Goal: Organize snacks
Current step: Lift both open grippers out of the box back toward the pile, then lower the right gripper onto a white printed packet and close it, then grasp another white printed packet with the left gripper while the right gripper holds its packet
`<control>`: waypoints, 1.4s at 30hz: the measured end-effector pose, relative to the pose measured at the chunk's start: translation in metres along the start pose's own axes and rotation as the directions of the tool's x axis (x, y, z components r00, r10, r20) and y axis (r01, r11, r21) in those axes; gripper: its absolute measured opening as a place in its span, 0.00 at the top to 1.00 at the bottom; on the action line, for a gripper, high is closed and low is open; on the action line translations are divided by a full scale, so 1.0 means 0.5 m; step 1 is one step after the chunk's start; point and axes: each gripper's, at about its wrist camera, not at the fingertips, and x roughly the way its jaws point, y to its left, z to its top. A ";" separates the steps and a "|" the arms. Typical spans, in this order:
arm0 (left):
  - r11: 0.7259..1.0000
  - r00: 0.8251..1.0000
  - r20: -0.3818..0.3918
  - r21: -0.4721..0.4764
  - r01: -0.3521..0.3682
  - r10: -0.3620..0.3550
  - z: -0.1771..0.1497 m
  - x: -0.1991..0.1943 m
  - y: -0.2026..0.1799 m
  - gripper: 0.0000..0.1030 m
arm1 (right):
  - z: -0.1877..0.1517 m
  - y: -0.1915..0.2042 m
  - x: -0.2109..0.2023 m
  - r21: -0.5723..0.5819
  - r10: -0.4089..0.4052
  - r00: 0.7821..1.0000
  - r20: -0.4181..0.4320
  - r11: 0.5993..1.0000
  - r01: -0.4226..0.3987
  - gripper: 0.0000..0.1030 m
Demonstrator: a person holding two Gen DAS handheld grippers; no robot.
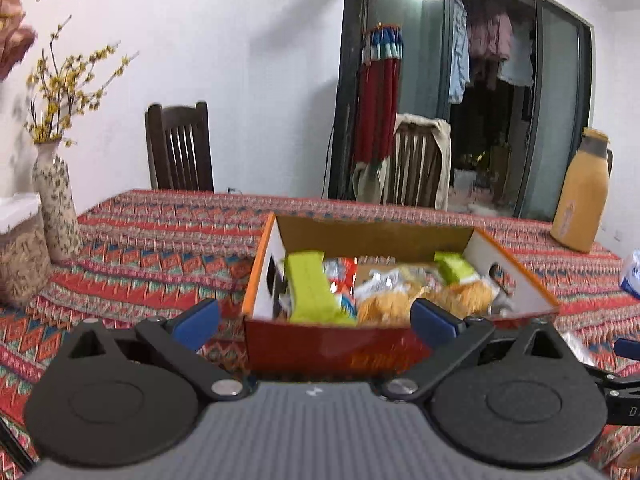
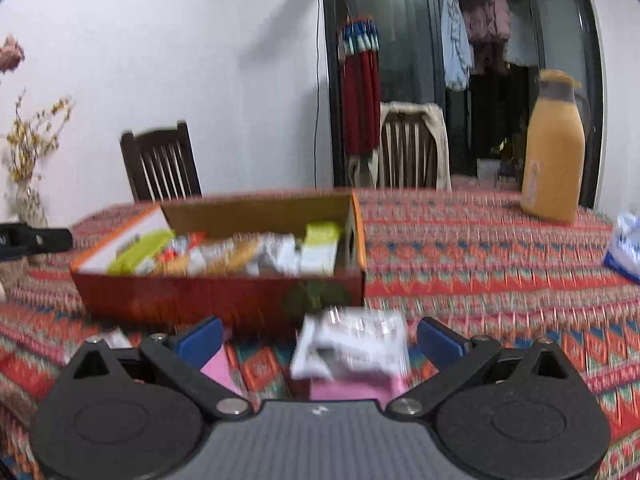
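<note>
On your far left a patterned vase (image 1: 56,204) of yellow sprigs stands on the red patterned tablecloth (image 1: 160,248), with a dark wooden chair (image 1: 180,148) behind the table. Your left gripper (image 1: 316,316) has its jaws wide apart and holds nothing; it faces the near wall of the red cardboard box (image 1: 332,344), which sits open-topped on the cloth. Inside the box lie mixed snacks — a green packet (image 1: 310,286) toward the left, orange-yellow packets (image 1: 400,300) in the middle, a smaller green one (image 1: 454,266) toward the right.

Your right gripper (image 2: 320,340) is also spread open, gripping nothing. Between its blue fingers (image 2: 202,342) a white snack packet (image 2: 352,346) rests on a pink packet (image 2: 352,388) — both on the cloth just in front of the box's right corner, blurred. Well to the right stands a tall orange jug (image 2: 554,152), and a blue-and-white bag (image 2: 626,246) lies at the edge.
</note>
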 end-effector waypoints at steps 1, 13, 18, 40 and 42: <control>1.000 1.000 -0.010 -0.005 0.007 -0.007 -0.006 0.002 0.006 0.00 | -0.012 -0.004 0.001 0.000 -0.005 1.000 -0.018 1.000 0.005 0.00; 0.999 0.997 -0.075 -0.022 0.024 -0.026 -0.068 0.047 0.022 0.00 | -0.059 -0.024 0.040 -0.021 -0.066 0.983 -0.174 0.998 0.063 0.00; 0.999 0.995 -0.097 -0.041 0.025 -0.029 -0.070 0.058 0.028 0.00 | -0.040 -0.028 0.060 -0.022 -0.081 0.982 -0.173 0.997 0.079 0.00; 0.995 0.990 -0.135 -0.093 0.033 -0.045 -0.071 0.074 0.045 0.00 | 0.021 0.011 0.113 -0.050 -0.062 0.993 -0.099 0.997 0.057 0.40; 0.995 0.990 -0.133 -0.093 0.032 -0.045 -0.071 0.074 0.045 0.00 | 0.018 0.011 0.103 -0.055 -0.061 0.994 -0.086 0.997 0.057 0.45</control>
